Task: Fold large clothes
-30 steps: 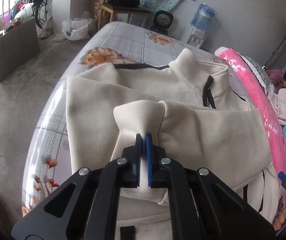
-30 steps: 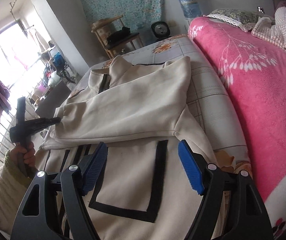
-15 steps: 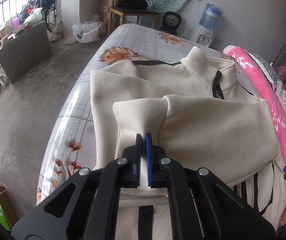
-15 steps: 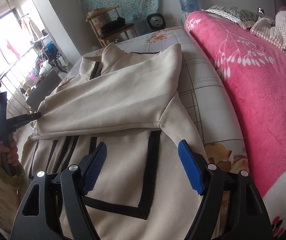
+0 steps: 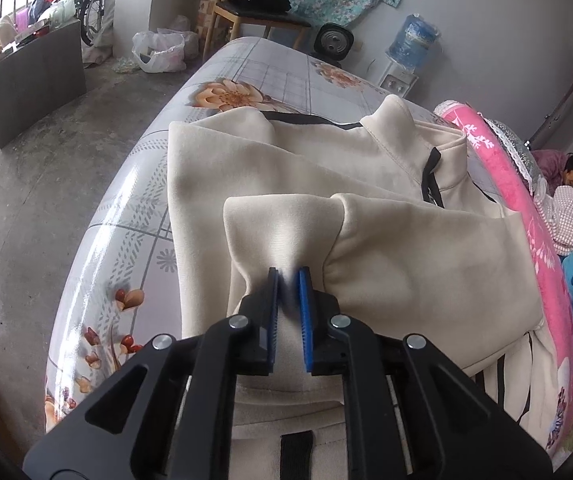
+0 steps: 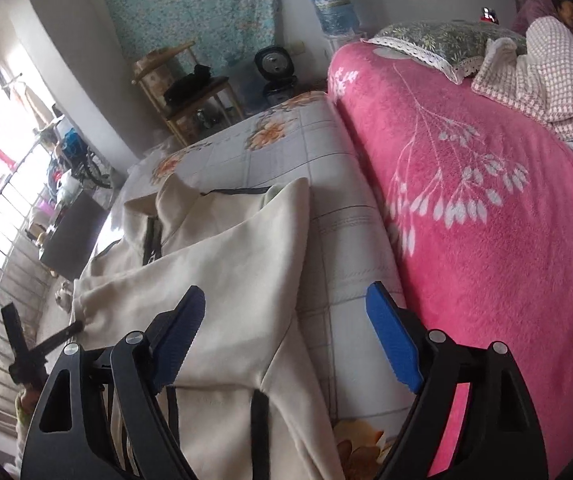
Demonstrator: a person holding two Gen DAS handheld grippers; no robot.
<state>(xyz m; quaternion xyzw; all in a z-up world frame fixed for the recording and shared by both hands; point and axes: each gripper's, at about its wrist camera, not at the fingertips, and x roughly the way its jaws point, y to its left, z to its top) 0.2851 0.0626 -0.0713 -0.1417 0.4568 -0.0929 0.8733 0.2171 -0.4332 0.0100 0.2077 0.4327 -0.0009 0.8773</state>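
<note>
Through the left wrist camera I see my left gripper [image 5: 288, 280] with its jaws just opening, the cuff of the folded sleeve [image 5: 282, 232] bunched between the blue pads, the gap narrow and the cloth apparently still touching them. The one cream jacket [image 5: 326, 168] lies spread on the floral mattress [image 5: 134, 208], collar toward the far wall, the sleeve laid across its chest. Containers here: one white plastic bag [image 5: 160, 50] on the floor, bulging with something I cannot make out, and one blue water jug [image 5: 414, 44] upside down on its dispenser. One wooden chair [image 5: 254, 12] carries a black bundle; one small fan [image 5: 332, 42] stands beside it. Through the right wrist camera, my right gripper [image 6: 282, 344] has its jaws spreading wide with nothing clamped; it hangs over the jacket's side edge and the bare mattress. One pink blanket [image 6: 486, 220] lies just beside the mattress, with one patterned pillow [image 6: 438, 46] at its far end.
</note>
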